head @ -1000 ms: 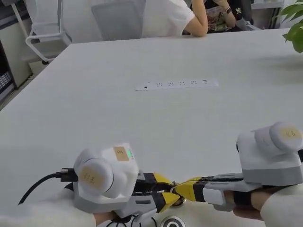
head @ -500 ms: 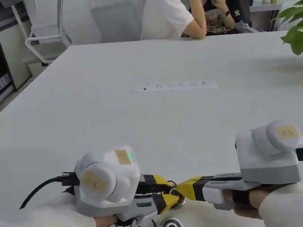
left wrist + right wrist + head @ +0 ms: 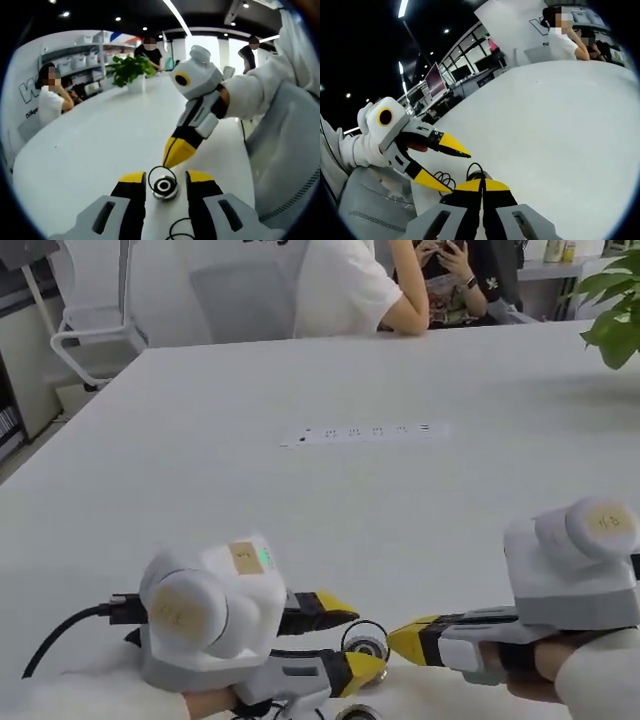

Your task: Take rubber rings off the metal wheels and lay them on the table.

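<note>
Now, the white table (image 3: 300,520) spreads across the middle of the head view, and my work sits near its lower edge. My left claw (image 3: 368,638) comes in from the lower left, spread, with its yellow tips on either side of the wheel and not touching it. My right claw (image 3: 395,640) reaches in from the lower right, pressed together, and looks to be pinching the edge of the ring. The wheel (image 3: 165,186) stands on the table low in the centre of the left gripper view. The ring (image 3: 161,168) arches off it as a thin black loop just above. I judge I should clamp the left claw on the wheel so it cannot slide or tip. I would then draw the ring up and sideways slowly, since thin rubber may snap back or slip free. Loose rings (image 3: 442,177) lie at the lower left of the right gripper view, and this one belongs beside them.
</note>
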